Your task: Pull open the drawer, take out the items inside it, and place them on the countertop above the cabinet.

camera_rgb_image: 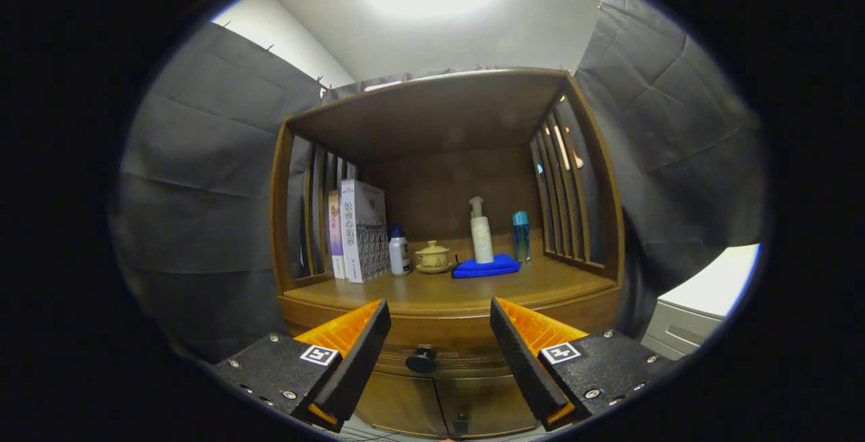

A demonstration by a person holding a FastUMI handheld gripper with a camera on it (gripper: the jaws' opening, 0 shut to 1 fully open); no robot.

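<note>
1. Your gripper hangs in front of the cabinet, its fingers spread wide and gripping nothing.
2. The drawer sits closed under the countertop's front edge; its dark knob shows in the gap between your fingers, closer to the left one and touching neither. What lies inside the drawer you cannot tell.
3. Below the drawer you see two cabinet doors, both closed.
4. On the countertop, by the left slatted side, books stand upright.
5. Just right of the books stands a small white bottle with a dark cap.
6. Next comes a lidded cup on a saucer, near the back.
7. Right of centre a blue cloth lies folded, with a white pump bottle upright on its back part.
8. Near the right slats stands a clear blue bottle, just beside the cloth.
</note>
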